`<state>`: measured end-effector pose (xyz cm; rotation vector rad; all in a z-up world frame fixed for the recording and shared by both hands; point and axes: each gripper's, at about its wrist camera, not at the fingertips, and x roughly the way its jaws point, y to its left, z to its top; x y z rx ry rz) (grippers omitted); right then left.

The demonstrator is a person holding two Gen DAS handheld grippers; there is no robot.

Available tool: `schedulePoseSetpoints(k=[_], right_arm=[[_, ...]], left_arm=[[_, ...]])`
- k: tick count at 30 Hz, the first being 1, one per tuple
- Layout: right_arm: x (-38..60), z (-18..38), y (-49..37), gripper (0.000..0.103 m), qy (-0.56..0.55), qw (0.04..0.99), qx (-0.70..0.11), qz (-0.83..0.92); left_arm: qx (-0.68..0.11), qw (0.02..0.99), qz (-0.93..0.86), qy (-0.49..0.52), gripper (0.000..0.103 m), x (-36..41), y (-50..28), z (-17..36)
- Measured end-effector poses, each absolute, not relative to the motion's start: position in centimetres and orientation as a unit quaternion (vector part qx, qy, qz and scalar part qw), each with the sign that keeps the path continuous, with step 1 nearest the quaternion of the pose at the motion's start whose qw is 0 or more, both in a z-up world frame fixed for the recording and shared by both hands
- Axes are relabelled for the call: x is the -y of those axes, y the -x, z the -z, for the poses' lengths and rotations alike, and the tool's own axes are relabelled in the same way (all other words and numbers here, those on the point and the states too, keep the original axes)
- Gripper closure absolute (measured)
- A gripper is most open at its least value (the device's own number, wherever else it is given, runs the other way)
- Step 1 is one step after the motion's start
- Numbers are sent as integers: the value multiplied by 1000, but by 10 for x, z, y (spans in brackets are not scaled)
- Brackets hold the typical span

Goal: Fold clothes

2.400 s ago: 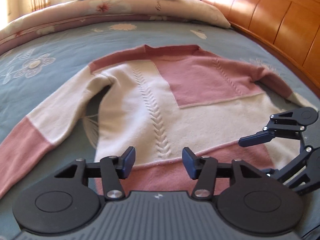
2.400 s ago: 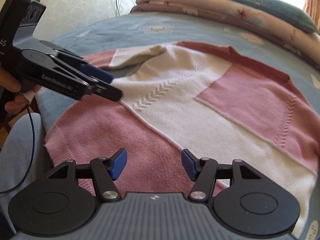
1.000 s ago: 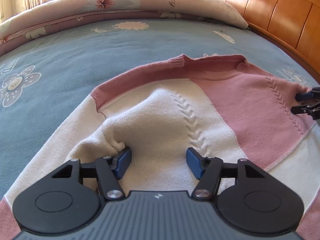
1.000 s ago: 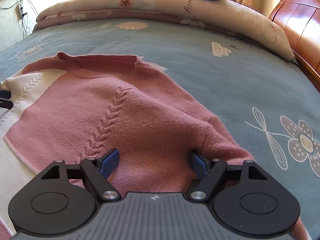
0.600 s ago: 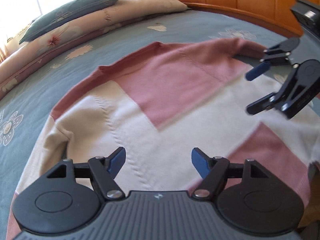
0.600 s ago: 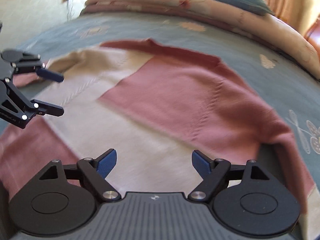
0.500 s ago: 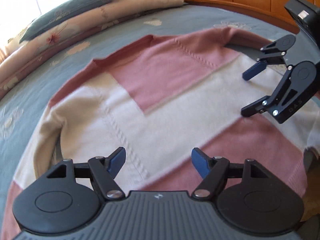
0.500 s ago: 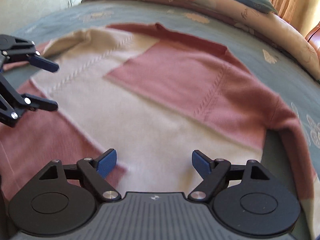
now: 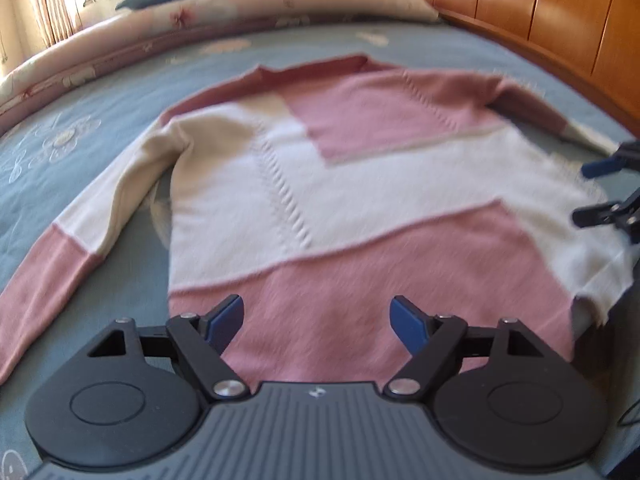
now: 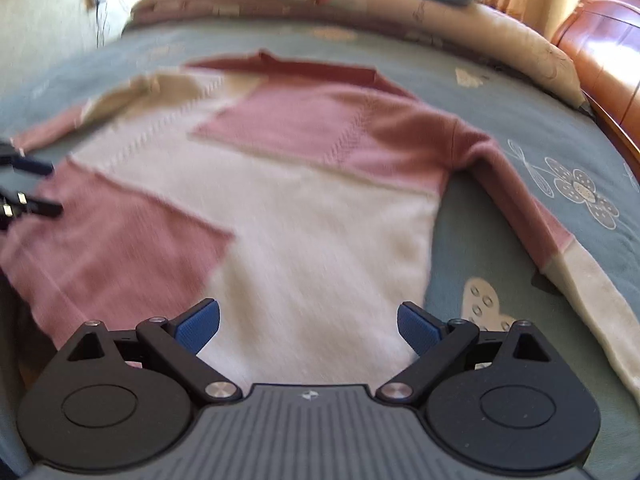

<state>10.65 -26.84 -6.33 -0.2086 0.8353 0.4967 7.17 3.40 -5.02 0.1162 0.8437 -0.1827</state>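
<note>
Sweater (image 9: 360, 200), pink and cream, lies spread flat on the blue flowered bedspread (image 9: 100, 92), collar toward the pillows and hem toward us; from the left wrist view we see our left gripper (image 9: 316, 320) above the pink hem band, its jaws having just been opening, now wide apart with only the flat knit beneath them and nothing gripped; one sleeve runs out to the left along the bedspread; the right gripper (image 9: 592, 192) shows at the right edge, beside the sweater's cream side; a wooden headboard (image 9: 540, 12) rises behind. From the right wrist view we see our right gripper (image 10: 308, 324) over the cream lower part of the sweater (image 10: 300, 200), jaws also just opened wide and holding nothing; the other sleeve trails right over the bedspread (image 10: 520, 120); the left gripper (image 10: 32, 188) pokes in at the left edge.
</note>
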Motion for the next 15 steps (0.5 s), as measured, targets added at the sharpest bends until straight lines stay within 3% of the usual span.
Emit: schedulePoseSetpoints(k=[4,11,15], right_arm=[[257,73,-106,6,31,863,-418,-282],[252,90,-67,0,36,823,-471,-316],[258,70,-69,0,31,837,-454,-305]], left_arm=[[-390,914,101,-54,23,-15,-74,41],[-397,909,111,-59,23,-17,-54,38],[-381,913,136,-59,22,-7,-52,38]])
